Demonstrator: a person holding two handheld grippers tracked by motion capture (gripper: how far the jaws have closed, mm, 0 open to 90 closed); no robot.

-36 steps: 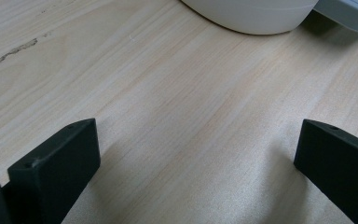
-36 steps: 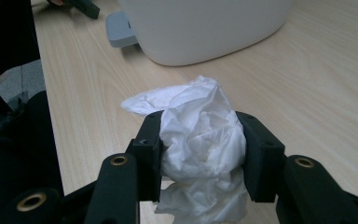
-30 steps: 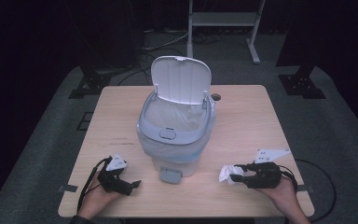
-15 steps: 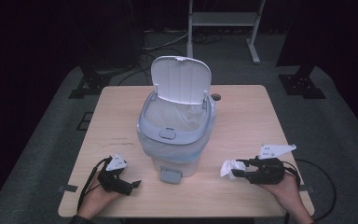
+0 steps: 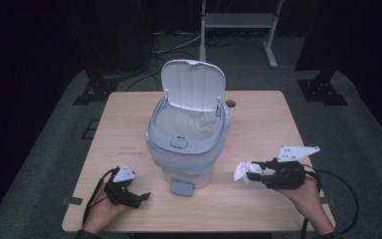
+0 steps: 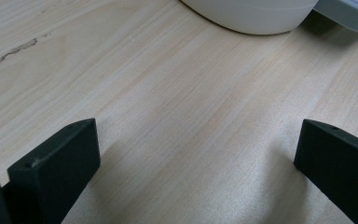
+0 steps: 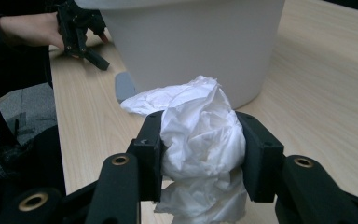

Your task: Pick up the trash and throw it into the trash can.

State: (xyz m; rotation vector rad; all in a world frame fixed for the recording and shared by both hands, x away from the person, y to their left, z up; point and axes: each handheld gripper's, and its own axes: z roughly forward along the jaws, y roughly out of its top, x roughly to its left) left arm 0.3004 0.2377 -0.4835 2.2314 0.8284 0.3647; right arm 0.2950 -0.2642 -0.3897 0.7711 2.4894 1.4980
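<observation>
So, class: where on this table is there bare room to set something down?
Bare wood lies left of the bin along the table edge, and right of it toward the far right corner. The near edge is crowded: the left tool, pedal, and right tool gripping tissue.

The high view is dim overall: the room past the pale wooden counter (image 5: 258, 124) sinks into near-black toward twelve o'clock, with only a faint metal stand legible, and the picture is soft and a little grainy. Light falls from above onto the counter, where the white plastic pedal bin (image 5: 188, 133) with its raised lid reads brightest, casting a weak shadow at its foot. In the left gripper view the wood grain is sharp and evenly lit, with a soft sheen low at centre and diffuse shadows beside the black tongs (image 6: 200, 163). In the right gripper view the crumpled white tissue (image 7: 200, 135) is crisp and bright, while the near tongs (image 7: 200, 161) blur at six o'clock.
</observation>
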